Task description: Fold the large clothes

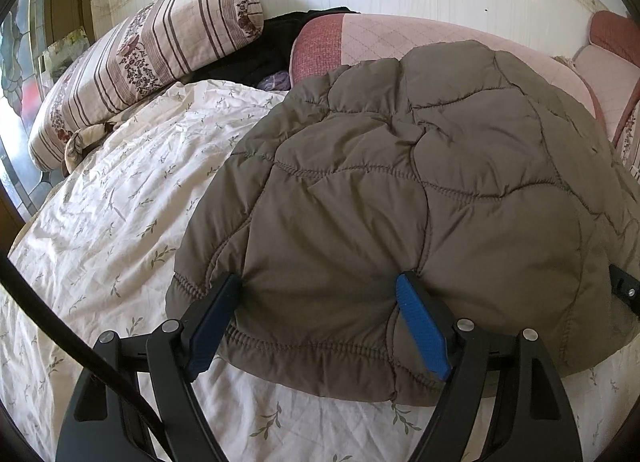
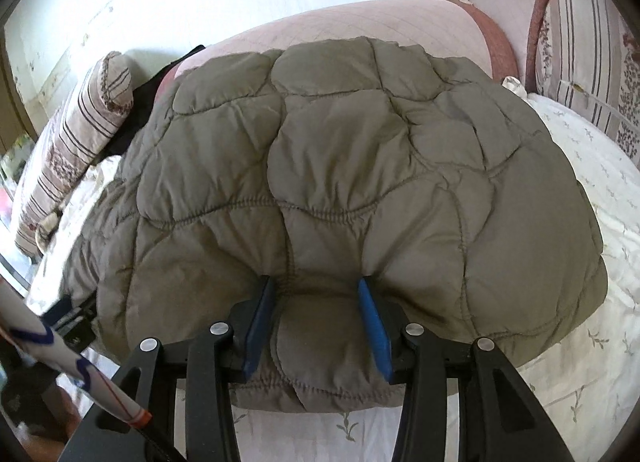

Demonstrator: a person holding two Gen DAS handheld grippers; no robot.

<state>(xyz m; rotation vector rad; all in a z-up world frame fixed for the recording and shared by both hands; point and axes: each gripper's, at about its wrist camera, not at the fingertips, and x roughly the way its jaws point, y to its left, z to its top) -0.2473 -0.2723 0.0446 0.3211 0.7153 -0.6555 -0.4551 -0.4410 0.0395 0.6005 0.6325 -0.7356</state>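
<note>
Left wrist view: left gripper [image 1: 318,294] spread wide, blue pads pressing into the near hem of the quilted brown jacket [image 1: 420,190], nothing pinched. Jacket lies on the floral sheet [image 1: 120,214] at the bed's near edge.

Right wrist view: right gripper [image 2: 316,298] spread, fingers straddling a bulge of jacket [image 2: 340,166] hem; striped pillow [image 2: 68,150] at the left edge.

The large olive-brown quilted puffer jacket [image 1: 420,190] [image 2: 340,190] lies spread in a broad, rounded heap. Its matte fabric is stitched into irregular, puffy panels with puckered seams, and it looks folded over itself, with a thick doubled edge along the near side. The far part rests up on a raised surface, while the near hem hangs lower. Its near edge is bunched and creased in 2 places.
</note>
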